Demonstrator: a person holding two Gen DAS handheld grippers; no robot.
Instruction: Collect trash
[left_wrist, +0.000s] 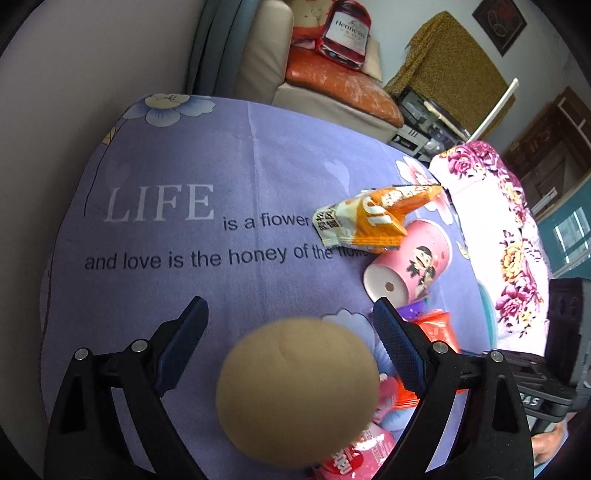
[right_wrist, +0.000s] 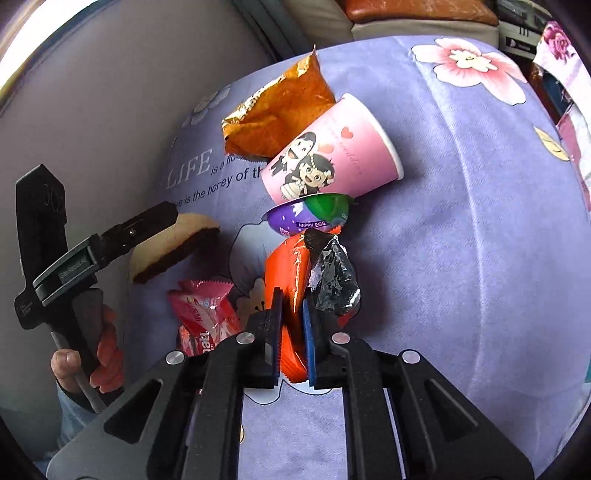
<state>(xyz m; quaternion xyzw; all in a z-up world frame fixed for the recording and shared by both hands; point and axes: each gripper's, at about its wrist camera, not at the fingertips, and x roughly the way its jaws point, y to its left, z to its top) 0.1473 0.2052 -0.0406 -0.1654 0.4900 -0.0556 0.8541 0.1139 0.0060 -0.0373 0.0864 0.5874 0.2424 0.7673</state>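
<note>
My right gripper (right_wrist: 291, 299) is shut on an orange-red wrapper (right_wrist: 288, 258) standing up off the cloth. A crumpled black foil wrapper (right_wrist: 332, 280) leans against its right finger. Beyond lie a purple half egg shell (right_wrist: 310, 214), a pink paper cup (right_wrist: 332, 155) on its side and an orange snack bag (right_wrist: 280, 114). My left gripper (left_wrist: 290, 314) holds a round tan bun (left_wrist: 295, 391) with a dark underside (right_wrist: 177, 243), above the cloth at the left. Pink-red wrappers (right_wrist: 207, 310) lie beneath it.
A purple printed cloth (left_wrist: 184, 147) covers the table. A floral blanket (left_wrist: 491, 221) borders it on the right, and a sofa with an orange cushion (left_wrist: 332, 85) stands behind. A hand (right_wrist: 103, 354) grips the left gripper's handle.
</note>
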